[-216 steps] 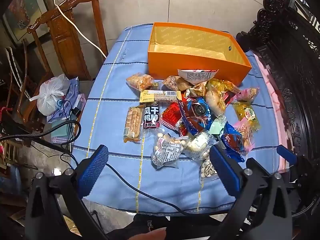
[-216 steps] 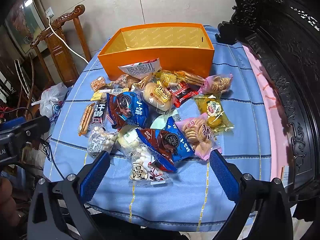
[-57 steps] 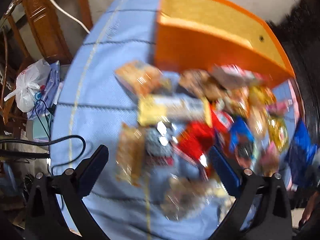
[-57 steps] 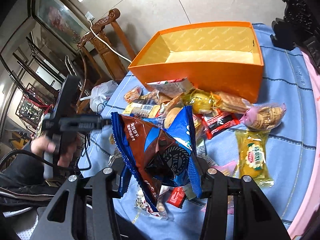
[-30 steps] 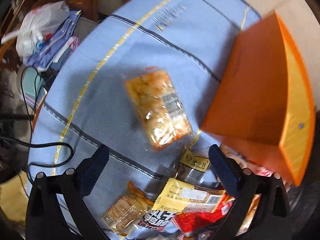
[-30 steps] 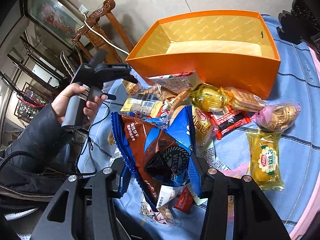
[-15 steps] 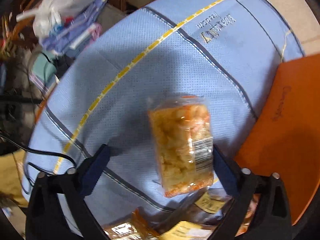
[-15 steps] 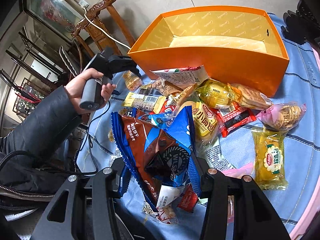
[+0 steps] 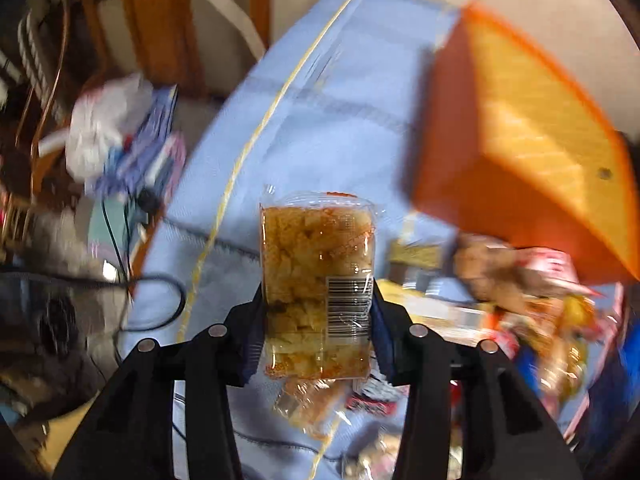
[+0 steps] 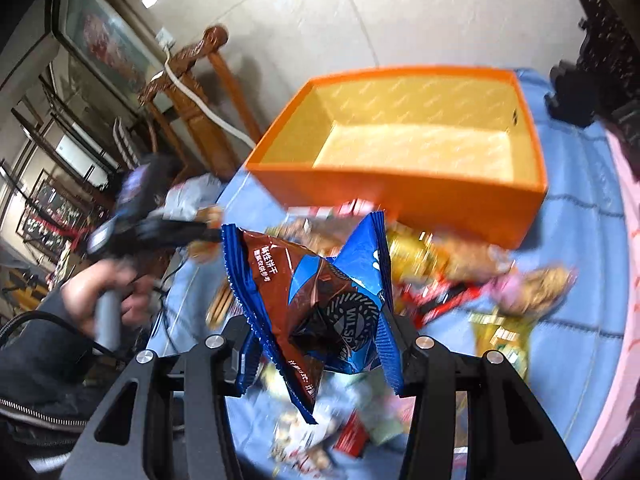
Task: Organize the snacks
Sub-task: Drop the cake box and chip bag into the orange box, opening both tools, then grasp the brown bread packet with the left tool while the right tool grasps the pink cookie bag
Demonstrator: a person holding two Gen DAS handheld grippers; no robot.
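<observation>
while both views were smeared by motion, the surroundings could still be sorted: a blue striped tablecloth (image 9: 304, 120), an orange box (image 10: 404, 184) standing open behind the loose snack pile (image 10: 460, 280), a carved wooden chair (image 10: 192, 92) and a white plastic bag (image 9: 104, 132) beyond the table edge, a black cable (image 9: 160, 292) looping near it.

left gripper (image 9: 318, 320): jaws had just been closing and were clamped on a clear pack of fried snacks (image 9: 316, 288), held above the cloth, nothing between it and the box. right gripper (image 10: 318, 344): pads pinched a blue and brown biscuit bag (image 10: 320, 300), held in front of the box; the bag hid much of the pile behind it.

hard to make out: pile items were colour blurs; the person's left hand (image 10: 100, 300) and sleeve were blurred in the right view.

writing: barcode label on the clear pack; "wlsp" on the biscuit bag's round emblem, plus chinese characters too blurred to read.
</observation>
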